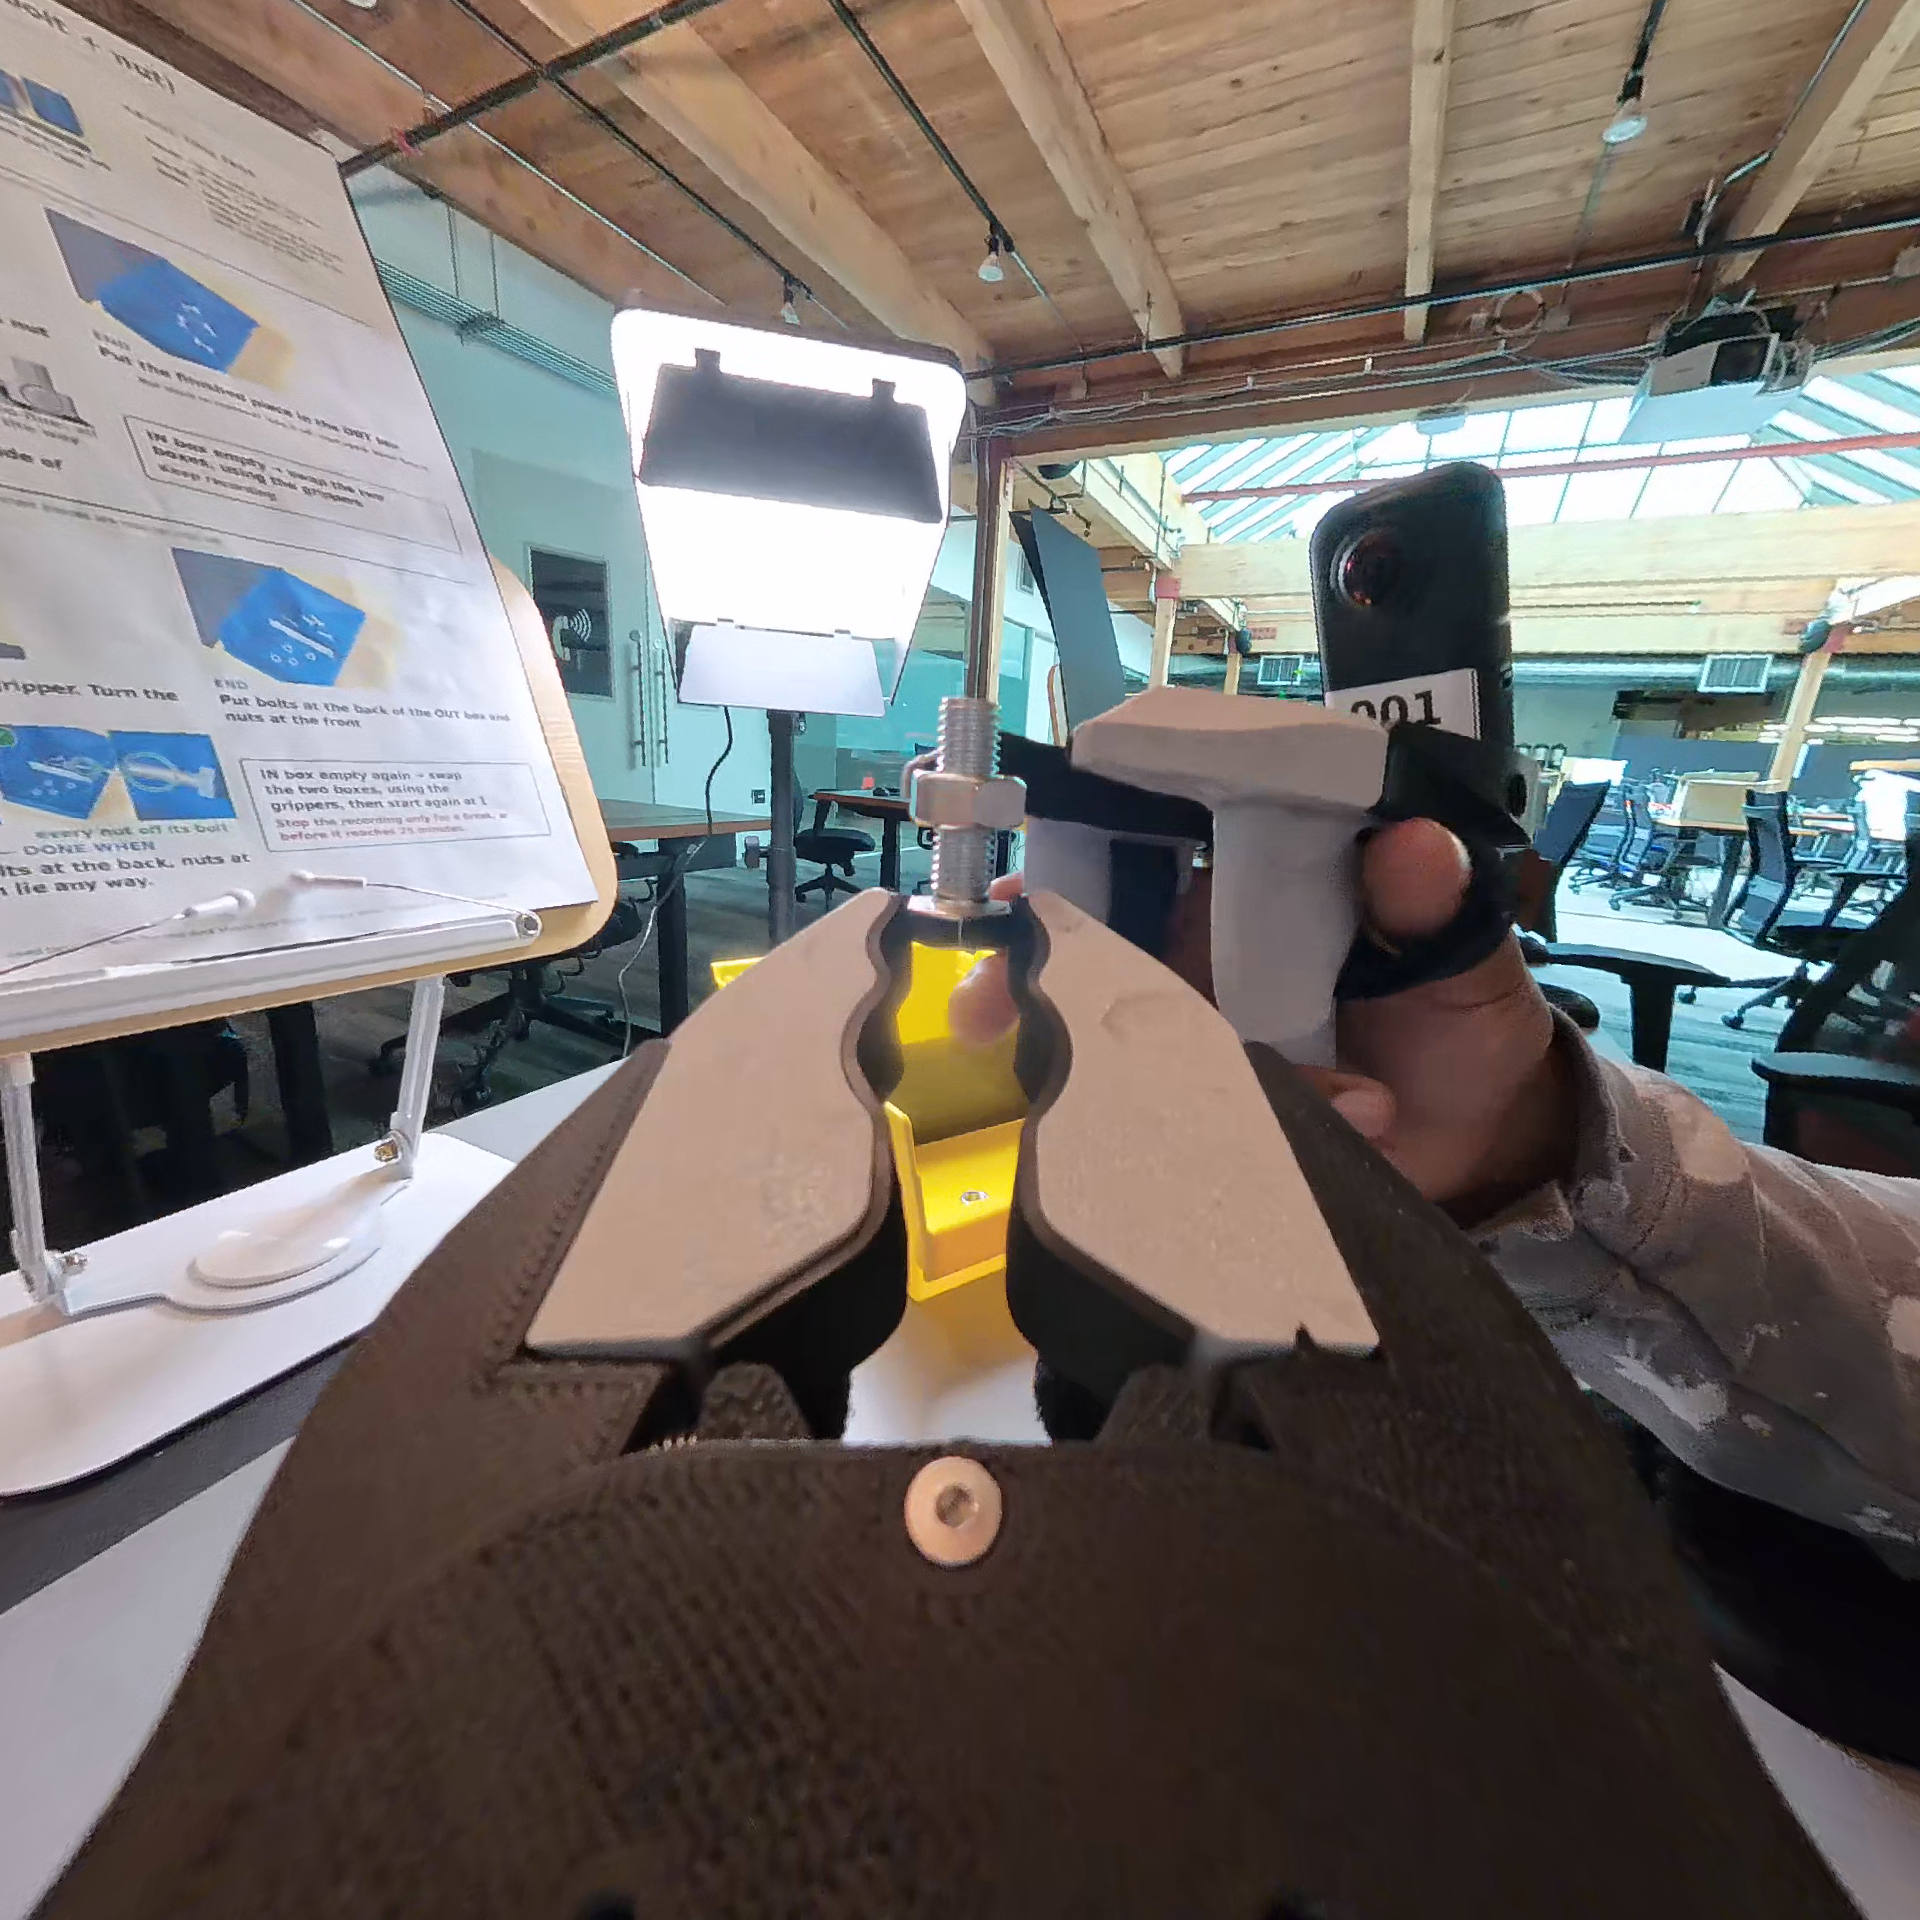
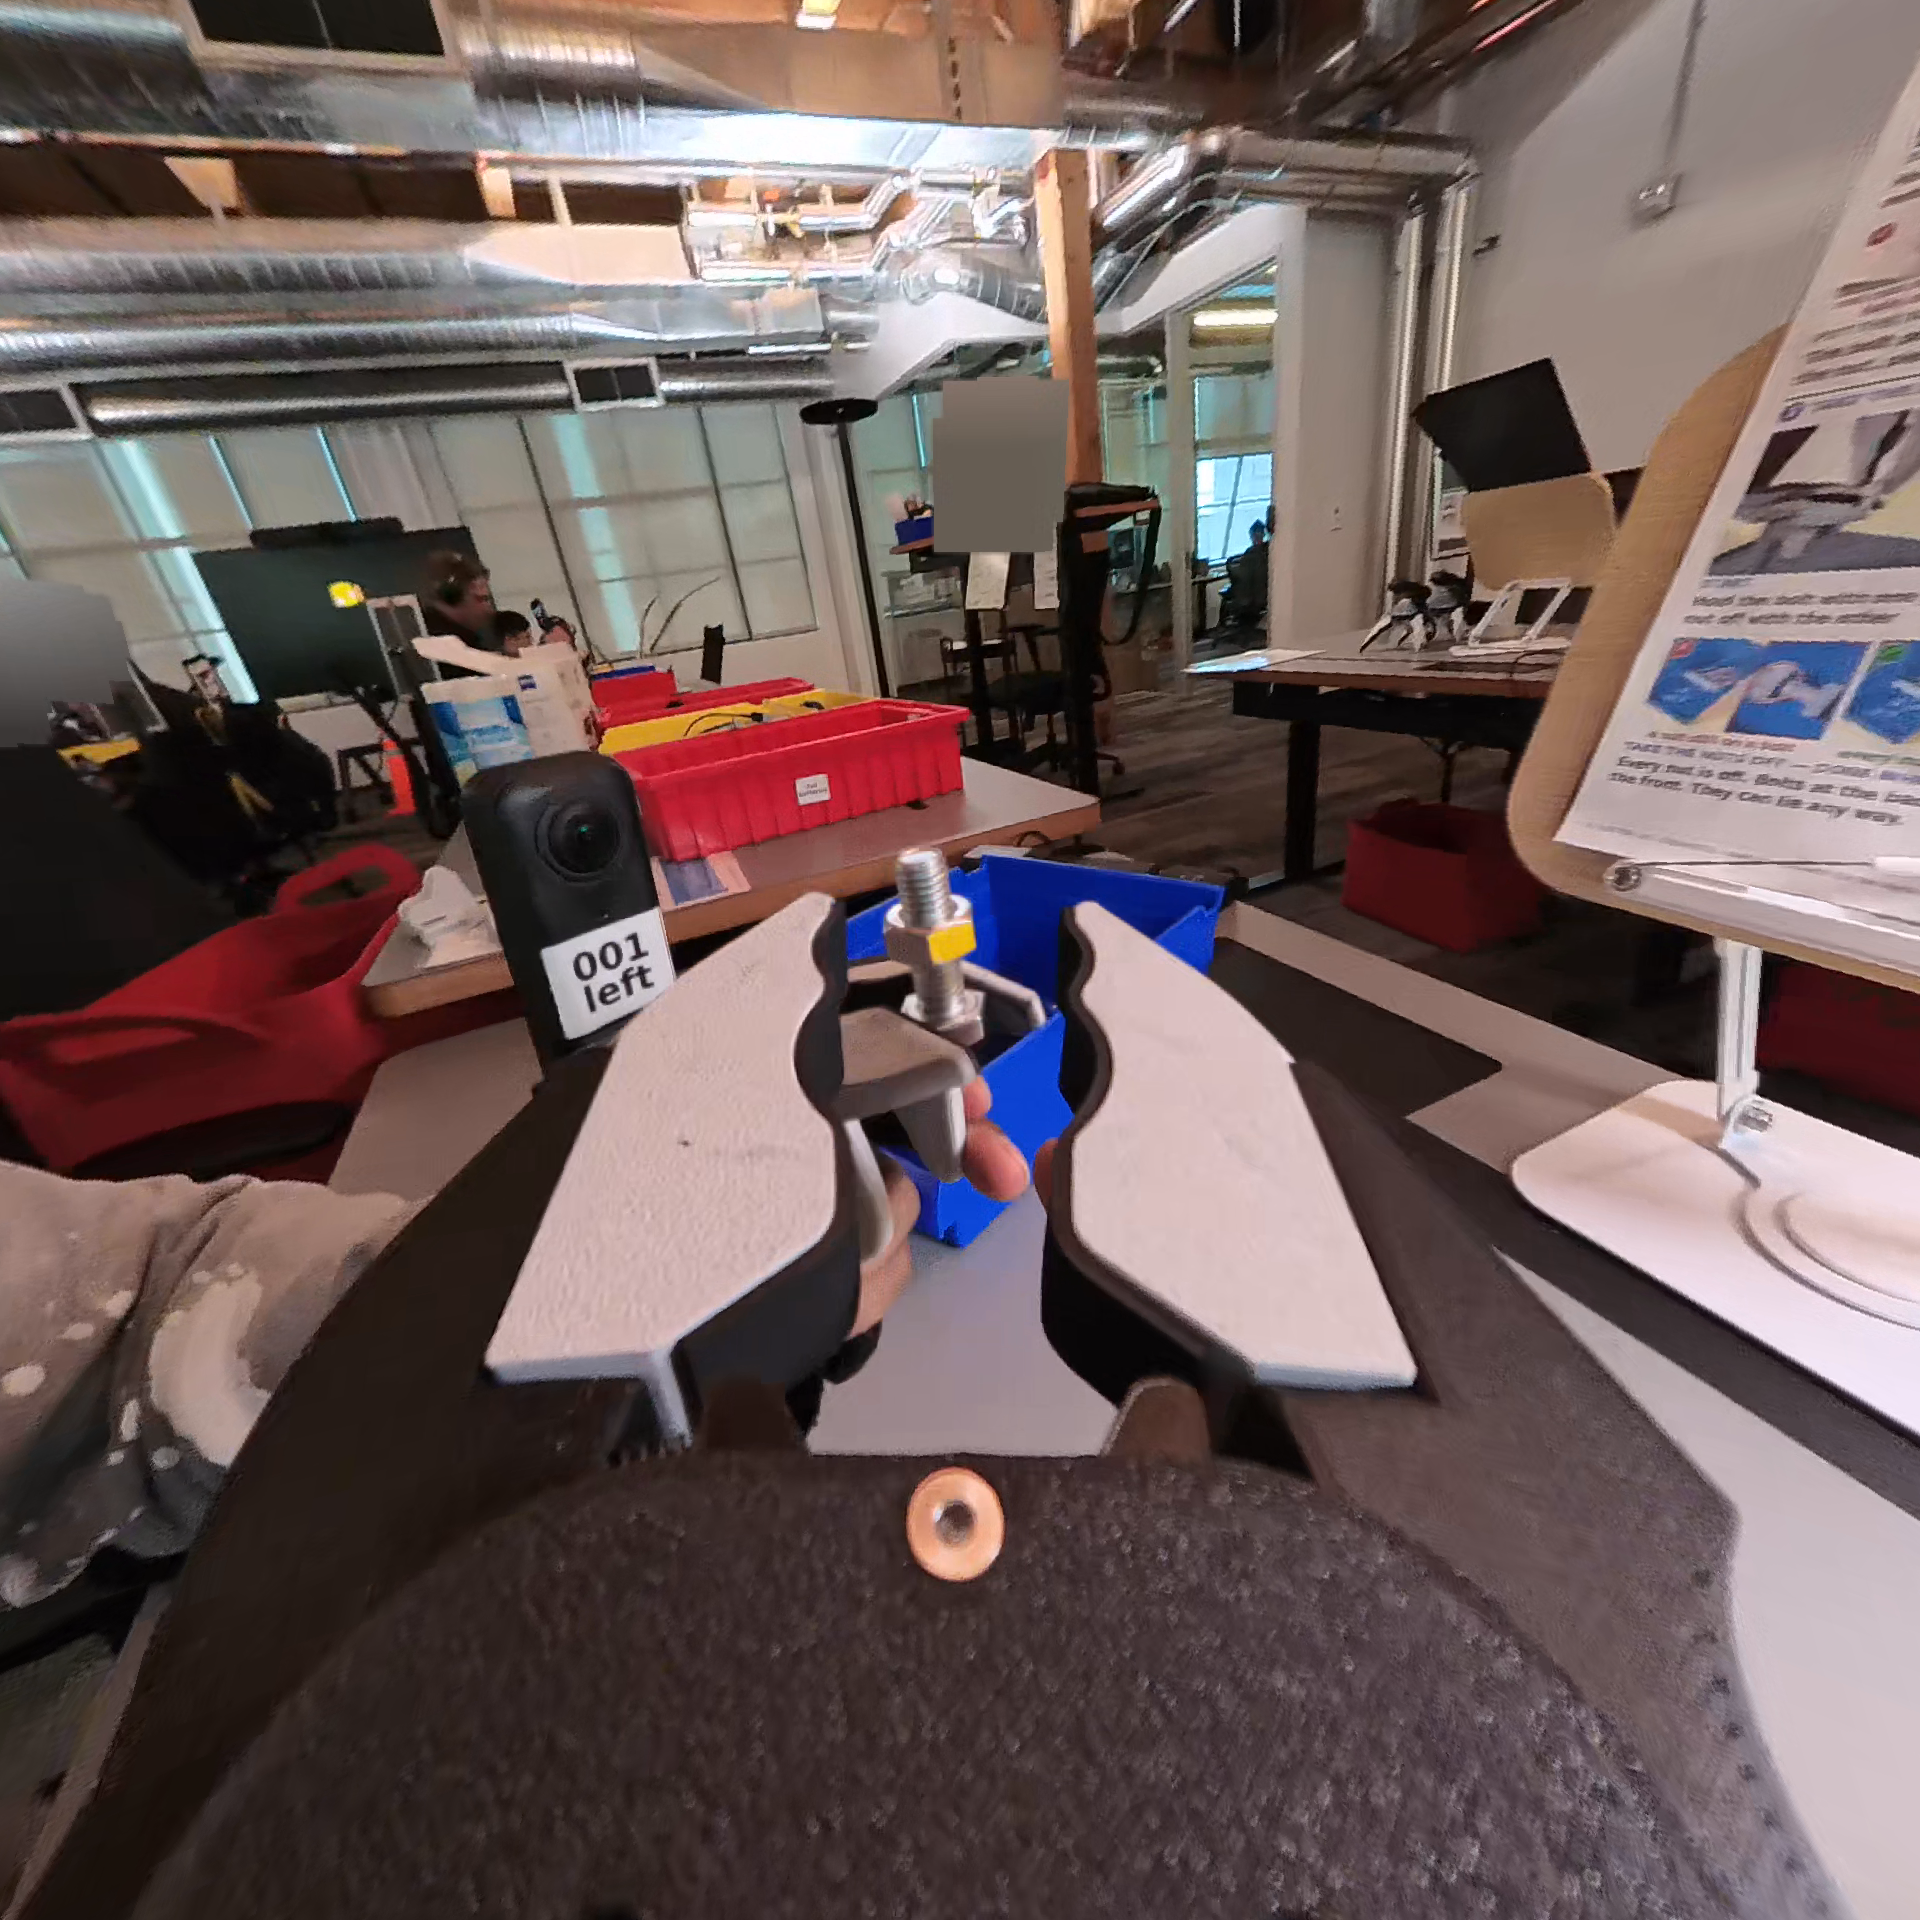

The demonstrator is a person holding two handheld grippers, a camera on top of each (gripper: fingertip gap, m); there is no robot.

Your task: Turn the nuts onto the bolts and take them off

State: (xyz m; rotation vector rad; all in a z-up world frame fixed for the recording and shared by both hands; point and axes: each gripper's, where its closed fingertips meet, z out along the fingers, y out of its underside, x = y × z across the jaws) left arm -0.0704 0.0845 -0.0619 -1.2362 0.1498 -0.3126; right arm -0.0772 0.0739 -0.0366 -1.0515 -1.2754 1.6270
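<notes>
Above the table [image 2: 935, 1340], between both grippers: one bolt [image 1: 966, 821], threaded shank upright, head down, pinched at the head by the left gripper [image 1: 958, 920], which was clenched on it. Nut [image 1: 964, 802] sat partway down the shank. Right gripper [image 2: 951, 971] stood released, jaws apart either side of the nut in its own view, not touching; seen from the left view, its tip lay just beside the nut, nearer than anything else. Judged next: closing on the nut across the bolt's axis. Yellow bin [image 1: 951, 1195] and blue bin [image 2: 1122, 914] below on the table; instruction stand [image 1: 260, 935] beside; open office beyond.
</notes>
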